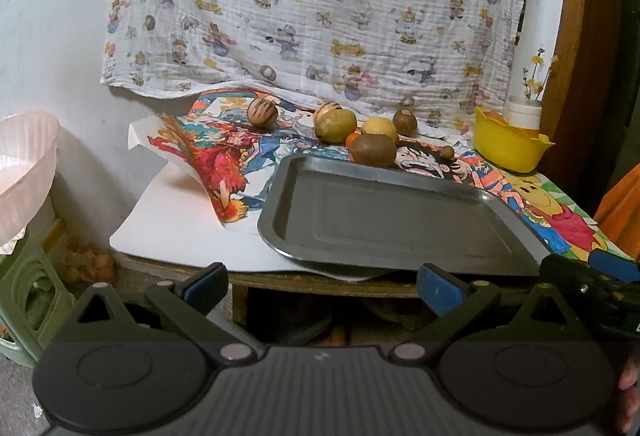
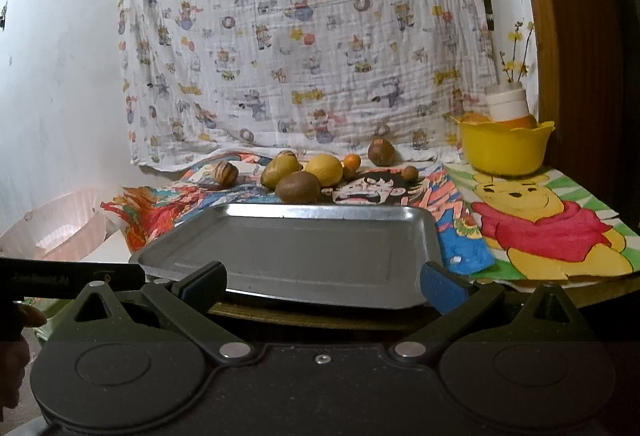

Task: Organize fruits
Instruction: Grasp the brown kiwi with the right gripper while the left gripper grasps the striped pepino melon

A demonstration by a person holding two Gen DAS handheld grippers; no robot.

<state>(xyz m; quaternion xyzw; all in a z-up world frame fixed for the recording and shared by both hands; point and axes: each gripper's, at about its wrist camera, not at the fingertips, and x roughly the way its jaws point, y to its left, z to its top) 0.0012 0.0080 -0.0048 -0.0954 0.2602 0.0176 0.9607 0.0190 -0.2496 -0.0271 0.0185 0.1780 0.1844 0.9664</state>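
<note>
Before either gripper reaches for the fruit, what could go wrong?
1. The fruit sits bunched: the kiwi touches or nearly touches the lemon, so wide-open fingers could knock a neighbour rolling.
2. The tray overhangs the table's front edge; pressing on its near rim might tip it.
3. The poster curls up at its left end, so round fruit set there may roll off.

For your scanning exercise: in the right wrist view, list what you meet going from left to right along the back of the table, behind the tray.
striped nut → green-yellow fruit → lemon → small orange fruit → dark brown fruit → small brown nut → yellow bowl
</note>
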